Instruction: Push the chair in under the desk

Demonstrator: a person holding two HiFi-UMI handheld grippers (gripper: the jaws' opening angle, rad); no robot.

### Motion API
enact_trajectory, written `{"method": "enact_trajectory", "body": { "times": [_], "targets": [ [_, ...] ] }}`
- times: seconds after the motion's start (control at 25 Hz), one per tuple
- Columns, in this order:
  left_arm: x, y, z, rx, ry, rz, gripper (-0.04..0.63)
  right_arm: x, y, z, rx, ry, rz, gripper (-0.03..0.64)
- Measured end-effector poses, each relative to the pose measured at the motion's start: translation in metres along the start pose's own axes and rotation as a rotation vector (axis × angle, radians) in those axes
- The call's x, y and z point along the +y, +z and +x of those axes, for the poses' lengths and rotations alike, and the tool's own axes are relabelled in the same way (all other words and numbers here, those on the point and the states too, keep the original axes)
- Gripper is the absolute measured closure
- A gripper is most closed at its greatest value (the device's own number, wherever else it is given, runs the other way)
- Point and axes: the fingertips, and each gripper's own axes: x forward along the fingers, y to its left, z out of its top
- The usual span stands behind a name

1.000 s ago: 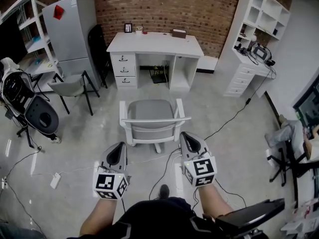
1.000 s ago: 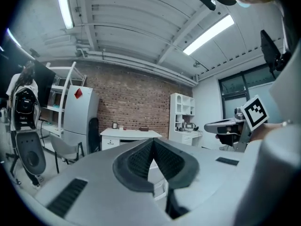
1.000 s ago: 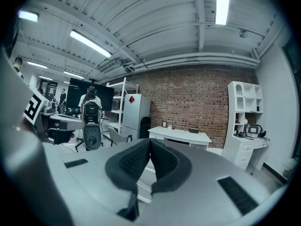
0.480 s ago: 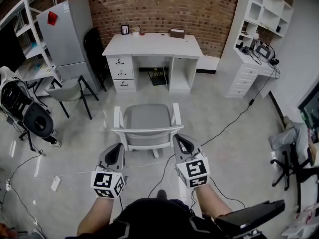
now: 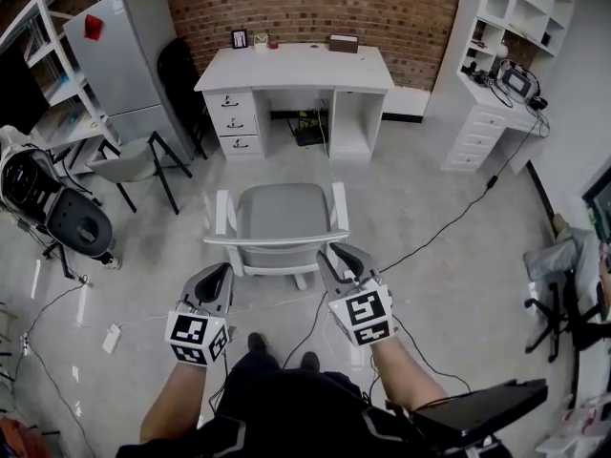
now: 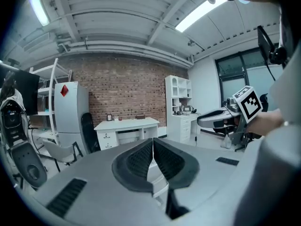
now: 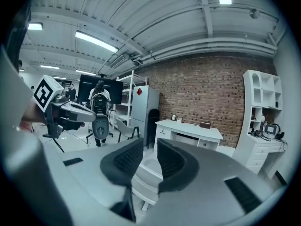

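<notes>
- Progress first: basically nothing is done yet. The white-framed armchair with the grey seat [image 5: 284, 213] stands out on the grey floor, well apart from the white desk with drawers [image 5: 296, 65], so the whole push is left to do.
- The chair sits between the person and the desk, roughly lined up with the open knee space [image 5: 301, 122] to the right of the drawers.
- Which way it points: the seat faces the desk and the backrest is toward the person. The top rail of the back runs left to right across the head view, so a straight shove on it should send the chair in front-first, I reckon.
- The left gripper [image 5: 221, 271] has its jaws pressed together with nothing in them, just behind the left end of the backrest. I can't tell if it's touching.
- The right gripper [image 5: 339, 254] has just been opening its jaws. They stand apart at the chair's right rear corner, with the white frame showing through the gap but no pad pressing on it.
</notes>
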Motion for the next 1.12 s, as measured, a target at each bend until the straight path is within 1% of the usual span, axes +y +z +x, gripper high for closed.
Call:
{"method": "enact_trajectory", "body": {
  "times": [0.12, 0.2, 0.48, 0.52, 0.56, 0.6, 0.76, 0.92, 1.0, 1.12],
  "targets": [
    [0.005, -0.008, 0.012, 0.019, -0.007, 0.026, 0.586, 0.000, -0.013, 0.014, 0.029, 0.016, -0.015, 0.503],
    [0.009, -0.012, 0.020, 0.025, -0.016, 0.031, 0.586, -0.001, -0.019, 0.024, 0.051, 0.021, -0.026, 0.494],
    [0.028, -0.024, 0.049, 0.060, -0.047, 0.068, 0.583, -0.004, -0.026, 0.061, 0.116, 0.047, -0.080, 0.460],
    [0.030, -0.027, 0.054, 0.074, -0.058, 0.078, 0.557, -0.004, -0.028, 0.066, 0.129, 0.052, -0.084, 0.457],
    [0.033, -0.032, 0.059, 0.092, -0.071, 0.092, 0.490, -0.004, -0.031, 0.073, 0.142, 0.058, -0.089, 0.452],
    [0.038, -0.036, 0.064, 0.113, -0.082, 0.110, 0.454, -0.003, -0.034, 0.081, 0.158, 0.067, -0.097, 0.444],
    [0.056, -0.058, 0.086, 0.199, -0.118, 0.205, 0.446, 0.004, -0.051, 0.112, 0.235, 0.122, -0.156, 0.411],
    [0.062, -0.092, 0.106, 0.311, -0.173, 0.313, 0.402, 0.013, -0.073, 0.136, 0.316, 0.186, -0.231, 0.383],
    [0.063, -0.106, 0.116, 0.358, -0.206, 0.352, 0.390, 0.017, -0.085, 0.147, 0.354, 0.212, -0.263, 0.377],
    [0.065, -0.127, 0.131, 0.406, -0.237, 0.396, 0.387, 0.023, -0.107, 0.162, 0.417, 0.256, -0.315, 0.361]
  ]
}}
